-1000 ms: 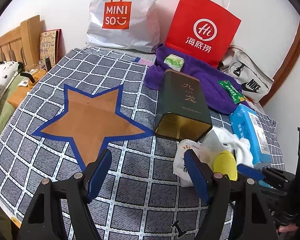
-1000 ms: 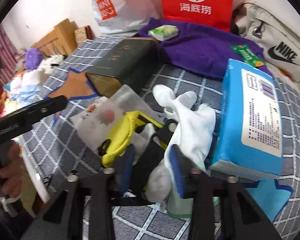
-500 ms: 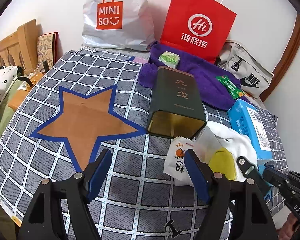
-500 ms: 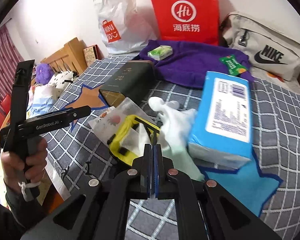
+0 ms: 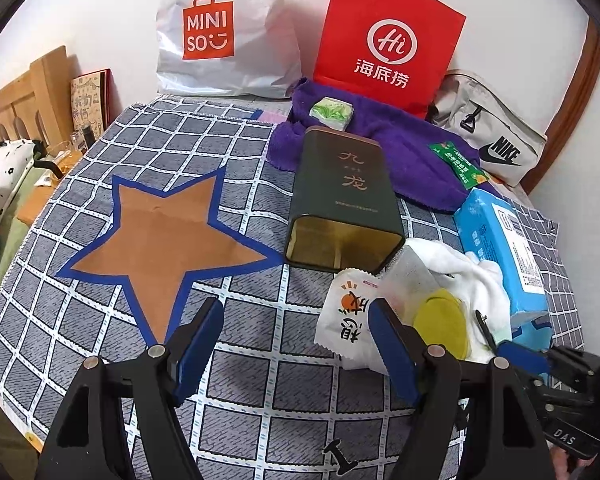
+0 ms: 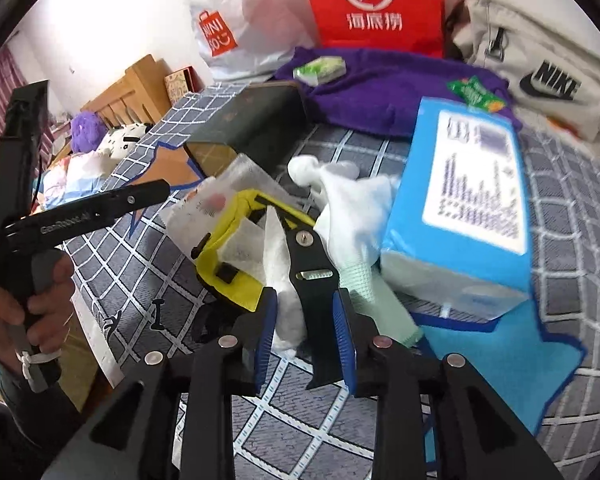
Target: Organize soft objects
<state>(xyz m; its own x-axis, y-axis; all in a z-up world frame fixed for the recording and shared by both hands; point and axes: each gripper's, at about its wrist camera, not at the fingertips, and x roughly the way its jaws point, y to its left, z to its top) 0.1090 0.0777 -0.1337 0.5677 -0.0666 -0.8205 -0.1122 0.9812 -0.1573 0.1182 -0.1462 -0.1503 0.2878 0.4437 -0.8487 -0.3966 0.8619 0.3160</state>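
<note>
A heap of soft things lies on the checked cloth (image 5: 240,364): a white glove (image 6: 352,208), a yellow band (image 6: 228,248) with a black strap (image 6: 310,276), white tissue (image 6: 278,280) and a pale green cloth (image 6: 380,304). My right gripper (image 6: 306,320) hangs over the heap, its jaws opening. The black strap and the tissue lie between its pads, not pinched. My left gripper (image 5: 296,332) stands open over bare cloth, left of a white snack packet (image 5: 344,316) and the yellow band (image 5: 444,320). The right gripper (image 5: 520,360) shows at that view's right edge.
A dark green tin (image 5: 344,196) lies on its side, mouth towards me, behind the heap. A blue tissue pack (image 6: 468,208) lies on the right. Behind are a purple towel (image 5: 420,148), a red paper bag (image 5: 388,40), a white plastic bag (image 5: 220,36) and a beige pouch (image 5: 496,144). A hand (image 6: 32,300) holds the left gripper.
The right jaws went from slightly apart by the glove to fully shut, and now stand apart again over the black strap and tissue. The left gripper has barely moved.
</note>
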